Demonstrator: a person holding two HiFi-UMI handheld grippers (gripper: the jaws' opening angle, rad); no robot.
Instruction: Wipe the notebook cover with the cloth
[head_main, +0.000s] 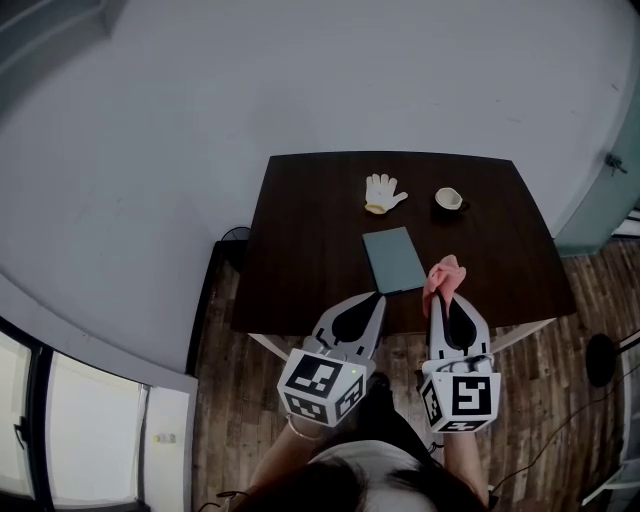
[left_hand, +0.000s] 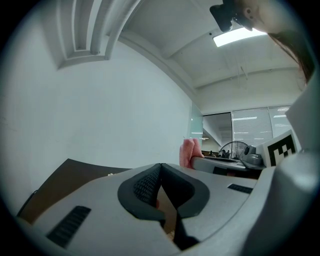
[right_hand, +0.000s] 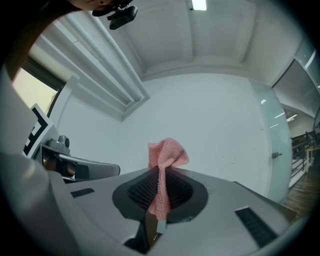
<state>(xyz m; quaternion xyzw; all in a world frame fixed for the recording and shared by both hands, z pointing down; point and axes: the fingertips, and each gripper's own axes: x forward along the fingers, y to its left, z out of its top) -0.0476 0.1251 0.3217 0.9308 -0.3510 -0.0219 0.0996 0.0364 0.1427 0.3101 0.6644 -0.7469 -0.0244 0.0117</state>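
Head view from where she stands: the notebook (head_main: 394, 259) lies flat near the front edge of the dark table (head_main: 305, 220), its grey-green cover bare and unobstructed, with a white glove (head_main: 382, 192) and a small cup (head_main: 449, 199) farther back and well clear of it. The right gripper (head_main: 441, 300) has its jaws pinched tight on the pink cloth (head_main: 444, 277), which it holds just off the notebook's near right corner; the right gripper view shows a knitted fold standing up out of the pads and a thin tail hanging down between them. The left gripper (head_main: 377, 298) is closed on nothing, its two pads meeting at the tip, and it hangs just short of the notebook's near edge. To my eye the cloth is light, limp stuff that will bunch and drag rather than push, so a grip low on the wad, as now, looks right, leaving a loose bulge to press onto the cover. The notebook looks thin, stiff and light enough to skate on the smooth wood under a wipe, so I would expect the empty gripper to pin a near corner flat.
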